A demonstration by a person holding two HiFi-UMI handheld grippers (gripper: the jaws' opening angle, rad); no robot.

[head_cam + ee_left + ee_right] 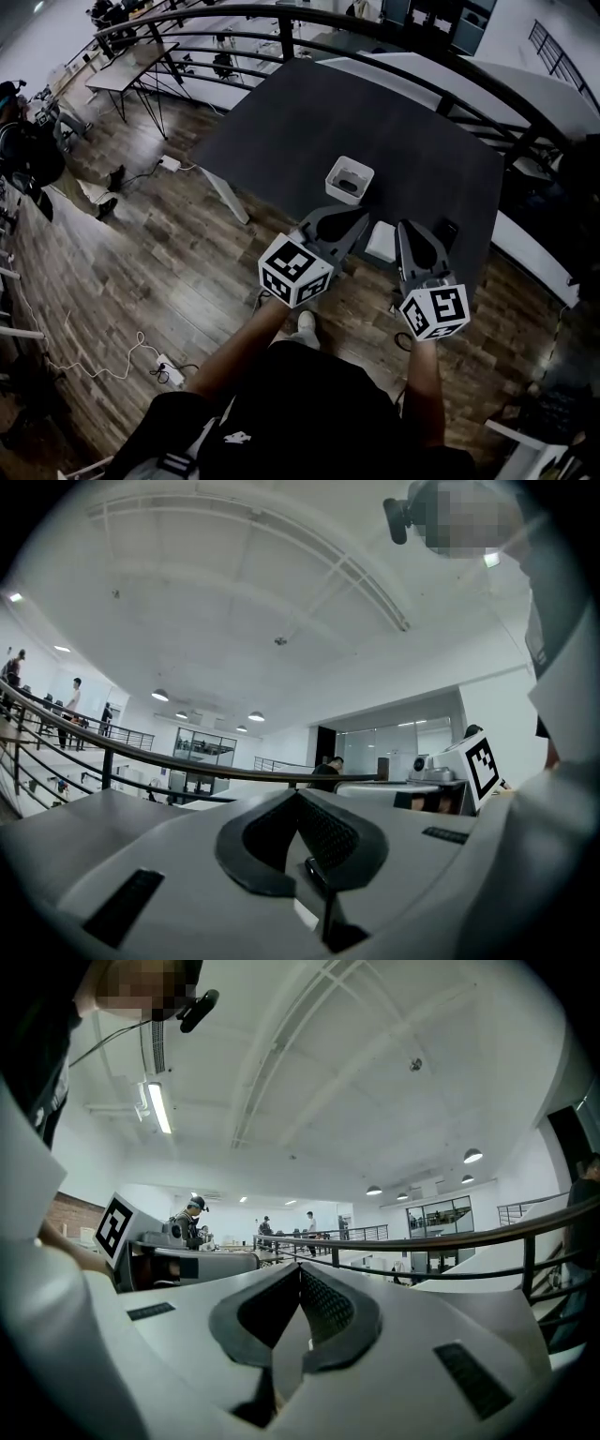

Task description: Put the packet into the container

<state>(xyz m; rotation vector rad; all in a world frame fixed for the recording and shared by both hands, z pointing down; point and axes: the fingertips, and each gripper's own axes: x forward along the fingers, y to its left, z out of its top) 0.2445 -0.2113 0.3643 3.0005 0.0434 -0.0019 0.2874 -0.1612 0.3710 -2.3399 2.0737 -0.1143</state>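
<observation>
Between the two grippers, by the near edge of the counter (281, 122), lies the white packet (382, 242), low and just behind both tips and about equally close to each. The left gripper (364, 217) and right gripper (406, 226) point level, fingers closed on nothing. The container (332, 176) stands just beyond, nearer the left. Whichever gripper takes the packet must open and dip.
</observation>
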